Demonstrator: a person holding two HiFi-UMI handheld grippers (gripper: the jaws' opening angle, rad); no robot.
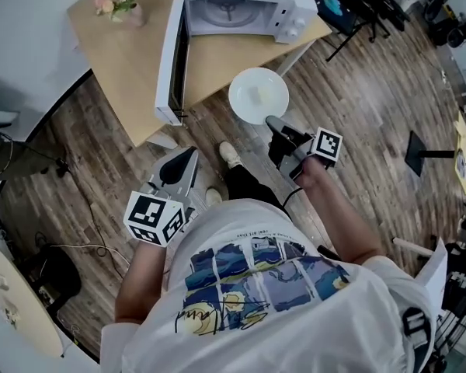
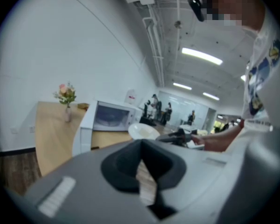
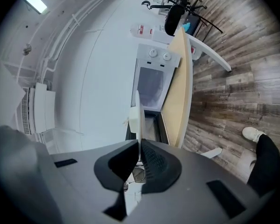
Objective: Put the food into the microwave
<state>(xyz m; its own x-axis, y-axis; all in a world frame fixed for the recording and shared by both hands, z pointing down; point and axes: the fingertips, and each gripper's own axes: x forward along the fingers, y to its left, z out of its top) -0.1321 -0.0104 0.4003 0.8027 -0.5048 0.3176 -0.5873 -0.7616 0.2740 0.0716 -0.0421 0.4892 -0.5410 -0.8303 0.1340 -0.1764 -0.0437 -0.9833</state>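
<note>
A white microwave stands on the wooden table with its door swung open to the left. My right gripper is shut on the near rim of a white plate carrying a small pale piece of food, held over the floor just off the table's edge. In the right gripper view the plate shows edge-on between the jaws of the right gripper, with the open microwave beyond. My left gripper is lower left of the plate, shut and holding nothing. The left gripper view shows the plate before the microwave.
A vase of pink flowers stands at the table's far left corner. A black chair is right of the microwave. The person's shoe rests on the wood floor below the plate. A black stand is at the right.
</note>
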